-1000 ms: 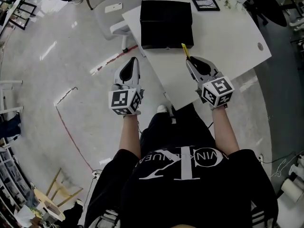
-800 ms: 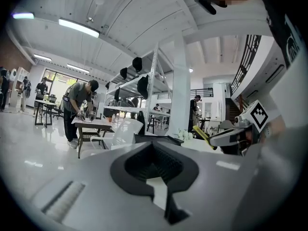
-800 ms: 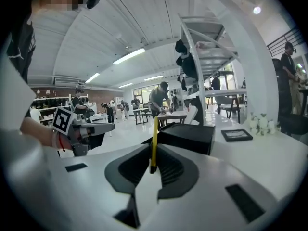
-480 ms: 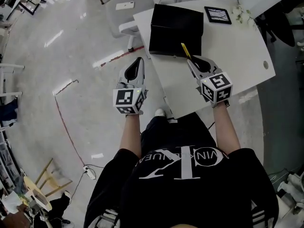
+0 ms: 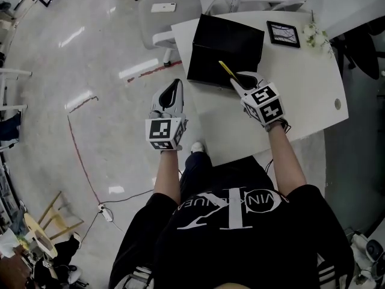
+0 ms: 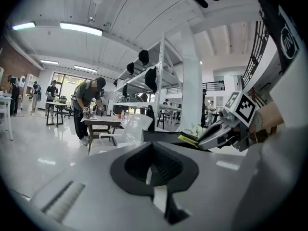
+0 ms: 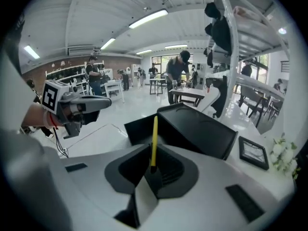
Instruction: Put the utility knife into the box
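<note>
As we look down in the head view, the right gripper (image 5: 237, 82) is clenched on the knife (image 5: 226, 69). The knife's yellow length pokes forward over the near edge of the black box (image 5: 231, 35) on the white bench (image 5: 301, 89). The left gripper (image 5: 174, 86) hangs beside the bench, over the floor, near the box's corner and touching nothing.

From the left gripper view, its jaws are pressed together with nothing between them. The other gripper and the knife show at the right, just above the box.

From the right gripper view, the knife is gripped by its lower end alone, tip aimed at the box's nearer, lower part. That part looks like an open tray with a lid behind it, though we cannot be sure.

We judge that a hold on one end lets the knife pivot or slip. Letting go too early would drop it on the bench, short of the box. A bump against the wall could shift the box, since nothing steadies it.
</note>
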Motion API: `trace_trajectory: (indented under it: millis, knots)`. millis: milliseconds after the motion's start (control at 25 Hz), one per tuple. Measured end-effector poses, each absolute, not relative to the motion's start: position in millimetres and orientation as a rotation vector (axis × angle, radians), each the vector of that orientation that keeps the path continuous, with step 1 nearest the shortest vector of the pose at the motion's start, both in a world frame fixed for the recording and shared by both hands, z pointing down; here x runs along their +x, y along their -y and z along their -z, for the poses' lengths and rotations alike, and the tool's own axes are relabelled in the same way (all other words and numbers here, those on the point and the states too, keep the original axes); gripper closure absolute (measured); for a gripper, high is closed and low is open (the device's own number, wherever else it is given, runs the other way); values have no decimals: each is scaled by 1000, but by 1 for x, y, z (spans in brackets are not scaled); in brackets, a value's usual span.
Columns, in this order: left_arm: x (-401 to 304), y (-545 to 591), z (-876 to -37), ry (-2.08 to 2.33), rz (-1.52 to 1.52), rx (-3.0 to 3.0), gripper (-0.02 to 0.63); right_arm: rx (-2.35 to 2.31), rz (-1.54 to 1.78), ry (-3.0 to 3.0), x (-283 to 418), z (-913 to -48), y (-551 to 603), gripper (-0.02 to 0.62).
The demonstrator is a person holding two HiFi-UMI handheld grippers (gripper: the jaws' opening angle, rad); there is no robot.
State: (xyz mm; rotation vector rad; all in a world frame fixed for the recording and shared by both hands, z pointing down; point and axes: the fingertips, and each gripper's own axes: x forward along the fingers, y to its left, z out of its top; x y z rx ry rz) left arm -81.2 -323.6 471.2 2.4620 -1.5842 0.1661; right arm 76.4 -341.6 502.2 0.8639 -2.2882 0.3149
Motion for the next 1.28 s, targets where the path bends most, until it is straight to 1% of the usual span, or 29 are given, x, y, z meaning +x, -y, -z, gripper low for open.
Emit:
trace_trajectory:
  millis: [280,400,800,1280]
  knots:
    - [-69,339,-488,1584,-214,2445,595,721,-352,2190,67,-539,364,538]
    - [-66,341,-495,1582,-225,2424,595,646,-311,2143,61,-552,368,538]
    - [-63,336,-506,1585,-271,2418,595,480,-340,2174,26,-567,374,538]
    - [-74,323,-514,1603,-286,2383,595,443,-379,2182,17,-580,377,538]
